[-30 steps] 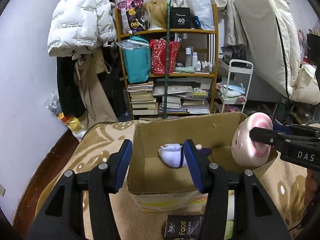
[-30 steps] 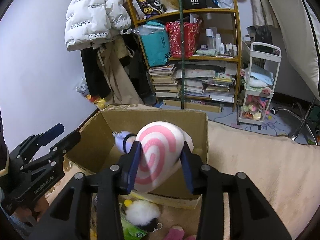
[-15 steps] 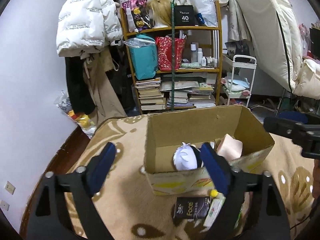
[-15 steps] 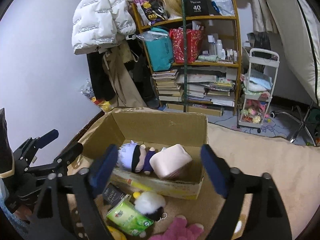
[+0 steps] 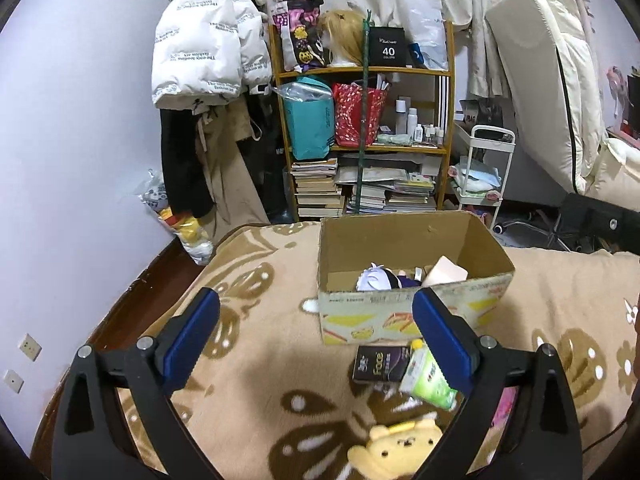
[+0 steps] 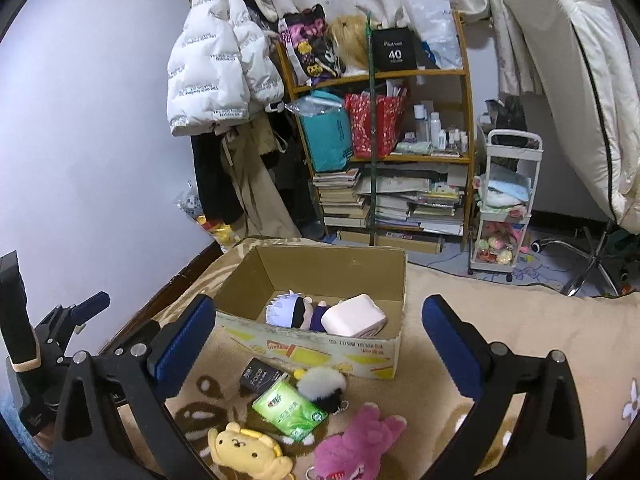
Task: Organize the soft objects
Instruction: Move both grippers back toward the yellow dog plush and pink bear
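An open cardboard box (image 6: 320,344) (image 5: 404,316) stands on the patterned blanket. Inside lie a white-haired plush doll (image 6: 290,314) (image 5: 374,278) and a pale pink cushion (image 6: 354,316) (image 5: 444,272). In front of the box lie a yellow bear plush (image 6: 246,450) (image 5: 394,450), a pink plush (image 6: 356,444), a black-and-white fluffy pompom (image 6: 322,386), a green tissue pack (image 6: 290,408) (image 5: 428,376) and a black "Face" box (image 6: 260,376) (image 5: 380,368). My left gripper (image 5: 316,344) is open and empty, back from the box. My right gripper (image 6: 316,348) is open and empty above the floor items.
A cluttered bookshelf (image 6: 384,152) and a white cart (image 6: 504,208) stand behind the bed. Coats (image 6: 224,64) hang on the left wall. The bed's dark wooden edge (image 5: 140,300) runs along the left. The left gripper shows at the left edge of the right wrist view (image 6: 60,320).
My right gripper opened and dropped the pink swirl cushion into the box, then drew back. My left gripper also opened wider and pulled back from the box.
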Available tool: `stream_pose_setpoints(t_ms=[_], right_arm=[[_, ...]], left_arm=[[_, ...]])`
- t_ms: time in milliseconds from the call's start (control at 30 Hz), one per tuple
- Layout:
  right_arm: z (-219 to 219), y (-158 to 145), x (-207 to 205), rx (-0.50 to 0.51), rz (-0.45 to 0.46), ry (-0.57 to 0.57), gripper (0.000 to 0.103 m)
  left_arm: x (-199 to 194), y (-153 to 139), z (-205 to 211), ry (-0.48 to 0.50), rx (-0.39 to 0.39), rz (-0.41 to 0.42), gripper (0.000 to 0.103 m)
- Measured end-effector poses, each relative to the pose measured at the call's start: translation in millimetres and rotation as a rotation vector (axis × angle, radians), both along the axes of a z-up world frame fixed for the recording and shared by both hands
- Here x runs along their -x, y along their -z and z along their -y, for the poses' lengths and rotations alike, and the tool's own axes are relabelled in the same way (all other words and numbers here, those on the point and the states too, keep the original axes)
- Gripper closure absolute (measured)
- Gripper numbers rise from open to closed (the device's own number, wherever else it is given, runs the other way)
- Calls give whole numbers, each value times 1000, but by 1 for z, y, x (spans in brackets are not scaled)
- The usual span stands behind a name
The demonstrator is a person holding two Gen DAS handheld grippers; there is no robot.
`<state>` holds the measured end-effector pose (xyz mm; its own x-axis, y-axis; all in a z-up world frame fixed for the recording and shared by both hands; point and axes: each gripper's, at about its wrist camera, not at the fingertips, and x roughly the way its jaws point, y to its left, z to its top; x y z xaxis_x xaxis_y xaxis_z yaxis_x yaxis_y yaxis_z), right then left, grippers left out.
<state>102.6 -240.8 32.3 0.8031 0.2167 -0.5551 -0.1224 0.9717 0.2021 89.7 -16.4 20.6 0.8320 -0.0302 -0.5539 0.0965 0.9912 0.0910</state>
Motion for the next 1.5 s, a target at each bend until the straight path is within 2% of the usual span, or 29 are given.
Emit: stream_pose_setpoints(t_ms=[333,600,733,867,1133,1233,1500], right_arm=[[2,3,46,8,-4,28,0],[3,16,66,0,-34,35,0],[3,23,66,2,-41,48,0],[5,34,62,7,-62,71,0],[10,55,52,4,-110,95,0],[11,62,46,4,-132,102,0],[8,76,34,4,-187,91,0]], left_arm=[[48,-4,2,11,-27,21,6],[65,11,-3,13,-17,-6,6],[63,19,-6,7,-7,-34,6],[60,28,-4,5,-30,-49,6],[43,56,1,18,-10,-175,6],[39,65,1,-21,-7,-188,6],[26,82,8,1,24,-256,6]])
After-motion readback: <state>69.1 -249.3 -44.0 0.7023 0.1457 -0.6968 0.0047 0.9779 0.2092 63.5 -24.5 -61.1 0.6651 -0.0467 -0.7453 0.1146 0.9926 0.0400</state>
